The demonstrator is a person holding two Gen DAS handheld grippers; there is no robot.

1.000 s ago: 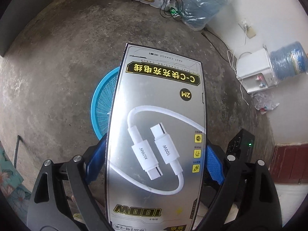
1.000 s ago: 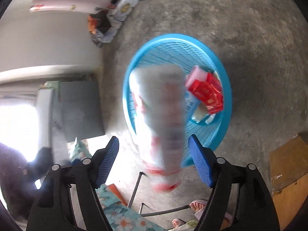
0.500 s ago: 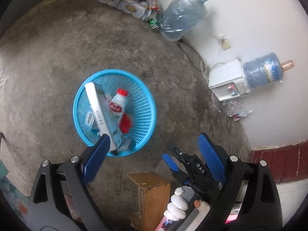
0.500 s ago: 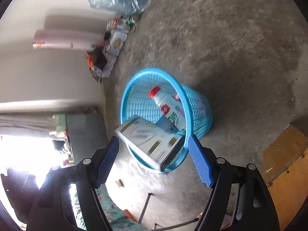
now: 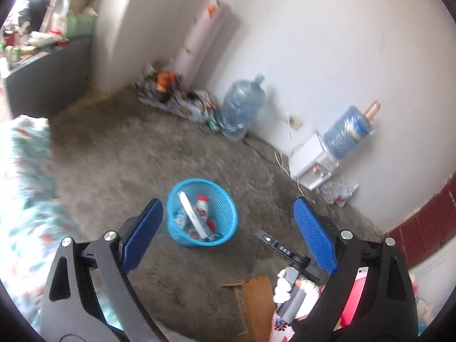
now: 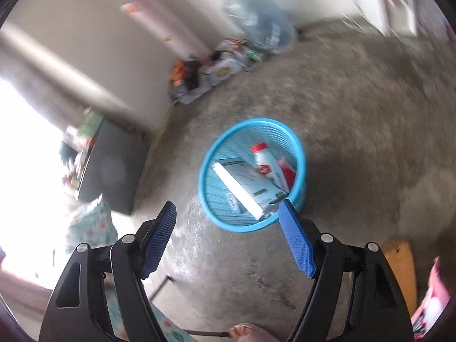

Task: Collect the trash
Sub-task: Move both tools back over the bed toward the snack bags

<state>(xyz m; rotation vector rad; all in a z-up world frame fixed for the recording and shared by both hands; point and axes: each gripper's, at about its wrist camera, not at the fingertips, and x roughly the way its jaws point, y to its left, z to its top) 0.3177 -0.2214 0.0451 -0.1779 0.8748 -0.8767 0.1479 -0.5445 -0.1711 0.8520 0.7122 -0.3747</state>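
basket (image 6: pixel 211 154) sitting on floor (image 6: pixel 356 114), ahead of and below both grippers, holding box and bottle | left gripper (image 5: pixel 228 228) fingers released, gripping nothing | right gripper (image 6: pixel 228 228) fingers likewise, sitting nearer basket

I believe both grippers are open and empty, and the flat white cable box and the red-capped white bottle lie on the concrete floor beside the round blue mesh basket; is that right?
Not quite: the flat white cable box and the red-capped white bottle lie inside the round blue mesh basket, not beside it on the concrete floor, as the right wrist view shows. The left gripper and right gripper are indeed open and empty.
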